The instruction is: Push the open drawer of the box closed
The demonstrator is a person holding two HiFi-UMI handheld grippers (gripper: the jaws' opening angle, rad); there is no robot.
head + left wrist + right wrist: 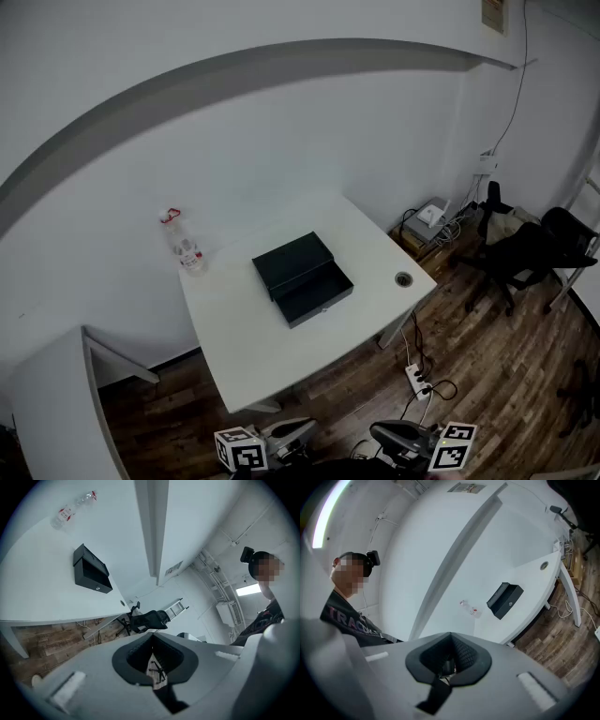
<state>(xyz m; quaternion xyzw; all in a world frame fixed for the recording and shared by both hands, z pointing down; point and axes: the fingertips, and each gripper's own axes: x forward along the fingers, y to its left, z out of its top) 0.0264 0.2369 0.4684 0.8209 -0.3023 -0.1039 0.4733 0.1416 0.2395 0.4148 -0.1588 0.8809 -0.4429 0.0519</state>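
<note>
A black box sits mid-table with its drawer pulled out toward the front edge. It also shows in the left gripper view as the box and, far off, in the right gripper view as the box. Both grippers are low, well in front of the table. My left gripper and right gripper show at the bottom of the head view. In their own views the left gripper and right gripper are shut with nothing between the jaws.
A clear plastic bottle with a red cap stands at the back left of the white table. A cable hole is near the table's right corner. A power strip lies on the wood floor. An office chair stands at right.
</note>
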